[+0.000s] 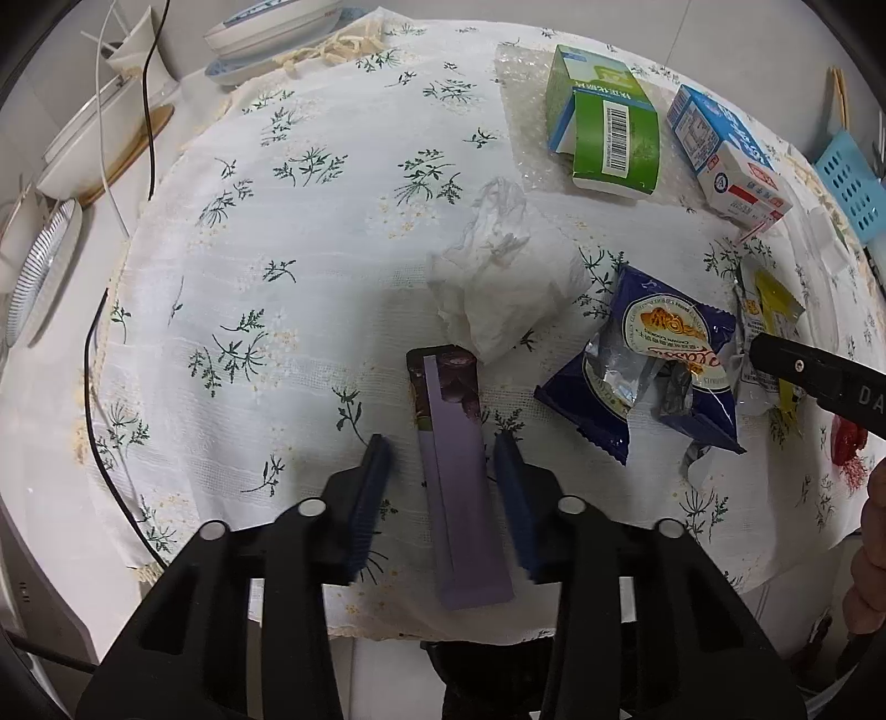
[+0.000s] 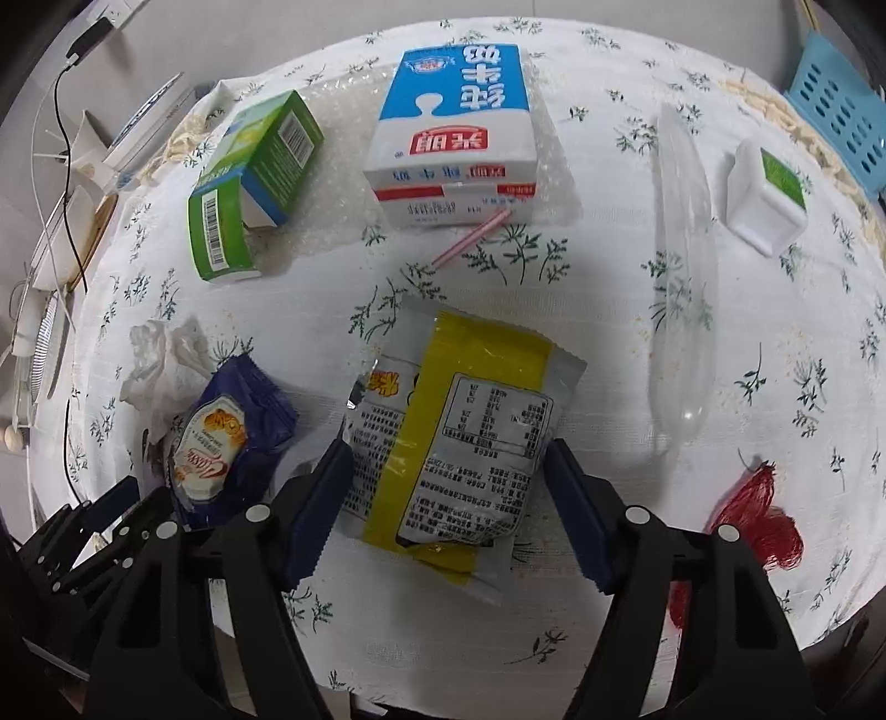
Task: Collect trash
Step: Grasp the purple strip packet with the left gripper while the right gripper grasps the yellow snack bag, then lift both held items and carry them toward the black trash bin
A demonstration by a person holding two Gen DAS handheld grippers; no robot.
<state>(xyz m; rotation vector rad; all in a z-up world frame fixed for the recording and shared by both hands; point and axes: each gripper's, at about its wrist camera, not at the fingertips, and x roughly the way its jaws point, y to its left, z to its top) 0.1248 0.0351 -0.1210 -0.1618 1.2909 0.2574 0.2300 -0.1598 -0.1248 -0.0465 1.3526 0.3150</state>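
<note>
A long purple sachet lies flat on a flower-printed tablecloth near the table's front edge, framed by the left gripper, whose blue pads stand either side of it with cloth visible in both gaps: jaws apart, nothing gripped. The right gripper likewise straddles a silver-and-yellow snack packet; its left pad sits at the packet's edge, but whether either pad presses on it is hard to tell. The jaws stand wide.

Beside the sachet's far end rests a crumpled white tissue, with a torn dark-blue wrapper to its right. Farther back, a green carton and a blue-and-white milk carton lie on a sheet of bubble wrap, a pink straw just in front of the milk carton. A clear plastic strip, a small white tub and a red net scrap lie on the right; the scrap's lower part is cut off by the gripper body.

The left half of the cloth lies bare. A blue perforated basket is cut off at the far right edge, and dishes and cables crowd the far left rim.
</note>
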